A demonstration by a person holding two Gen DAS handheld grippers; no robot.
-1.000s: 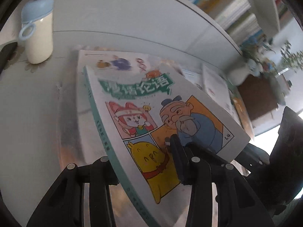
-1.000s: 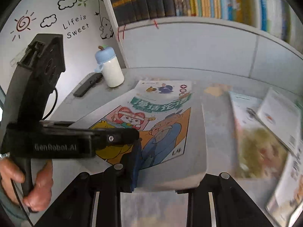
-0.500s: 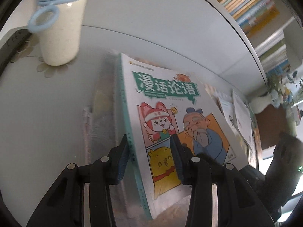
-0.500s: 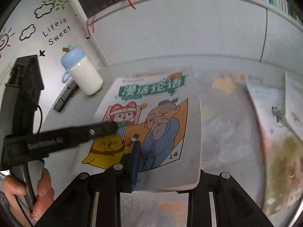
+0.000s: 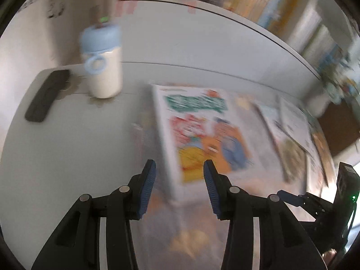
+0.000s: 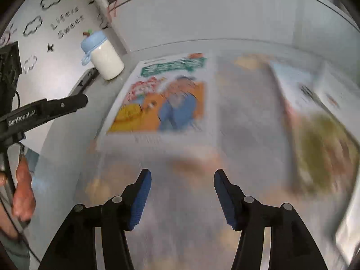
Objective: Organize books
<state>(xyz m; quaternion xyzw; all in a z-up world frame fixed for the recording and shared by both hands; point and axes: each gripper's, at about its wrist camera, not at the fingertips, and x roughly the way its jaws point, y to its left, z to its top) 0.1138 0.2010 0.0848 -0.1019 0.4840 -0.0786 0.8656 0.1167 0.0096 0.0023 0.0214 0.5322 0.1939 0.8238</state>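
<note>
Comic book (image 5: 202,132) with the green title banner lies flat on your table (image 5: 67,157), cover up, blurred in both views. Your left tool (image 5: 178,180) hangs over the book's near left corner: seen from its camera, the corner sits in the gap between the two blue pads, but the pads stand clear of it and press on nothing. Those jaws are opening, at a moderate spread. Your right tool (image 6: 182,191) is further back from the book; in its own view the book (image 6: 166,96) lies ahead of the fingertips and a little to the left, well apart from them, with only bare glossy tabletop between the pads. Its jaws are opening too and hold nothing.

Past the book's far left corner stands a cream bottle with a pale blue lid (image 5: 102,60), and just left of it lies a dark remote control (image 5: 46,95). To the right of the comic book, other books (image 6: 315,112) lie spread on the table, too blurred to read. In the right view your left hand (image 6: 22,193) grips the black handle of the left tool (image 6: 83,101) at the frame's left edge.
</note>
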